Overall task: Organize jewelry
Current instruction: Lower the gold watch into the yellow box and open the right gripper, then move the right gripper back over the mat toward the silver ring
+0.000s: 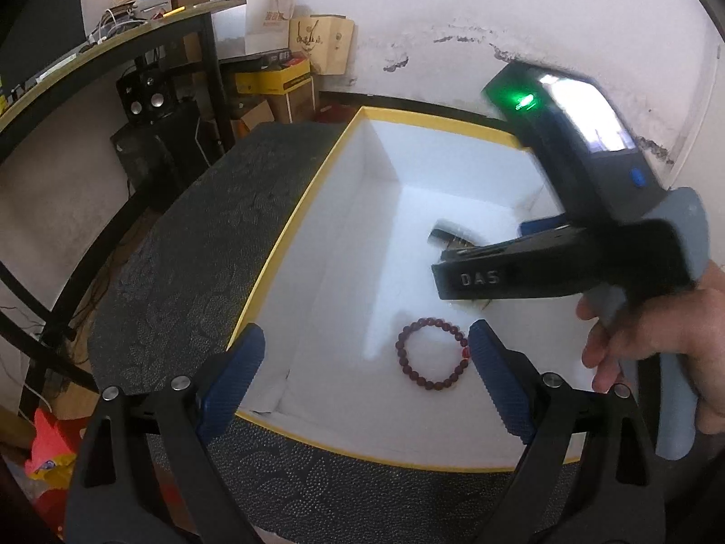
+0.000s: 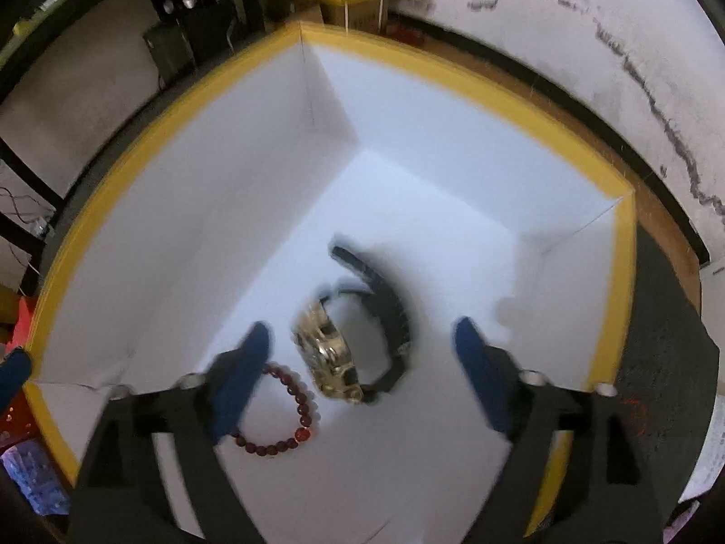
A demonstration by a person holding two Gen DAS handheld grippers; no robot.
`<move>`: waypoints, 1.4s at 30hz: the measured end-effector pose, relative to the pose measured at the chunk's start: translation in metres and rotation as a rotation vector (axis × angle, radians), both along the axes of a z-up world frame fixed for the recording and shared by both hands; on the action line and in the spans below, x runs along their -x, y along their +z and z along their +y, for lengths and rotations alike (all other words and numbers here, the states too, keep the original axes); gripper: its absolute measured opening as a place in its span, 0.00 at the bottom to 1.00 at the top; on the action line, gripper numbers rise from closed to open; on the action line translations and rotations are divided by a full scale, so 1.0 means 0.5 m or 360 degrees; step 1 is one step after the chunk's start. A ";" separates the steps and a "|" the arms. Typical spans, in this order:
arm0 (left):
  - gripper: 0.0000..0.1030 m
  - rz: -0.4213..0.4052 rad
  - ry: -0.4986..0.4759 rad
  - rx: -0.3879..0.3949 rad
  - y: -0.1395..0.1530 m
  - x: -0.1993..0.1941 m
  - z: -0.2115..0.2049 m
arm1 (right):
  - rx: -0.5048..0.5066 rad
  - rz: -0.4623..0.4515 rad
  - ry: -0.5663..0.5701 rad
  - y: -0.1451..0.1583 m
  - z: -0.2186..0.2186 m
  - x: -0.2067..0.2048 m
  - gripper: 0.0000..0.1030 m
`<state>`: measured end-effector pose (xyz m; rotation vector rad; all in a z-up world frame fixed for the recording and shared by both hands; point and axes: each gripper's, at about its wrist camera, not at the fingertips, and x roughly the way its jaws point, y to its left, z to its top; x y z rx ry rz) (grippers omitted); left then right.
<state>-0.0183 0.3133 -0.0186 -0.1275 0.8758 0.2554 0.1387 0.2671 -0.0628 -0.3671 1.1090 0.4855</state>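
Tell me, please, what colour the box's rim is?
Yellow; the box rim shows best in the right wrist view.

bright light is washing out the white box interior, glaring on its floor. the right wrist view is smearing with motion blur; the watch is looking soft. fisheye curvature is bending and darkening both frames' edges.

Speakers, paper bags, stained wall.

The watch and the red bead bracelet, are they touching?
Apart. The right wrist view shows white box floor between the watch and the bracelet.
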 end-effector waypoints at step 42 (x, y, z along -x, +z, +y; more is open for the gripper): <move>0.94 0.0001 -0.0697 -0.0101 -0.097 -0.205 -0.594 | -0.0244 -0.0347 -0.0678 0.012 -0.851 0.191 0.93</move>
